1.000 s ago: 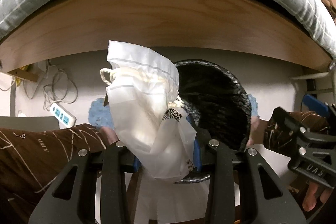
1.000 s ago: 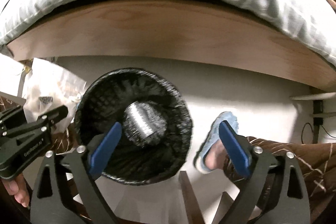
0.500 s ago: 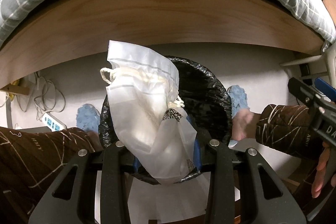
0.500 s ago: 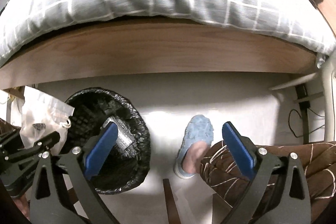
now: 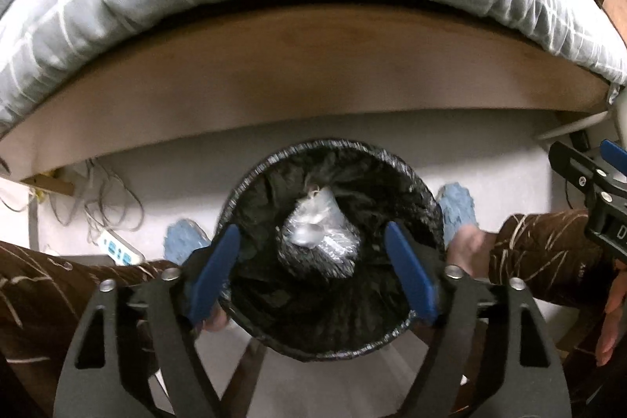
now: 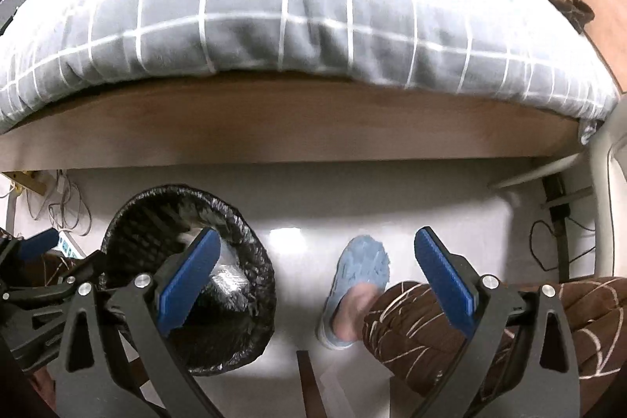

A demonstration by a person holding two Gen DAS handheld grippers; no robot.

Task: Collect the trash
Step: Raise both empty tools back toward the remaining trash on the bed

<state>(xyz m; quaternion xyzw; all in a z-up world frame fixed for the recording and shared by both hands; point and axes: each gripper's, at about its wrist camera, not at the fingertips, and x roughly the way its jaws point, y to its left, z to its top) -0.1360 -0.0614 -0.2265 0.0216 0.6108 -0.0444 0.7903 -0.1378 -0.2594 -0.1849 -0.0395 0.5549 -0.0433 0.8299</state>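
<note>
The left gripper (image 5: 311, 271), jaws just opened wide and empty, is being held over the lined trash bin (image 5: 333, 257) where the dropped plastic bag (image 5: 315, 226) is lying at centre, while the right gripper (image 6: 313, 281), at three o'clock, is gaping empty too; the bin risks being tipped if clipped.

Below me pale glossy floor (image 6: 298, 198); ahead, wooden bed frame (image 5: 313, 73) under grey checked duvet (image 6: 313, 18).
</note>
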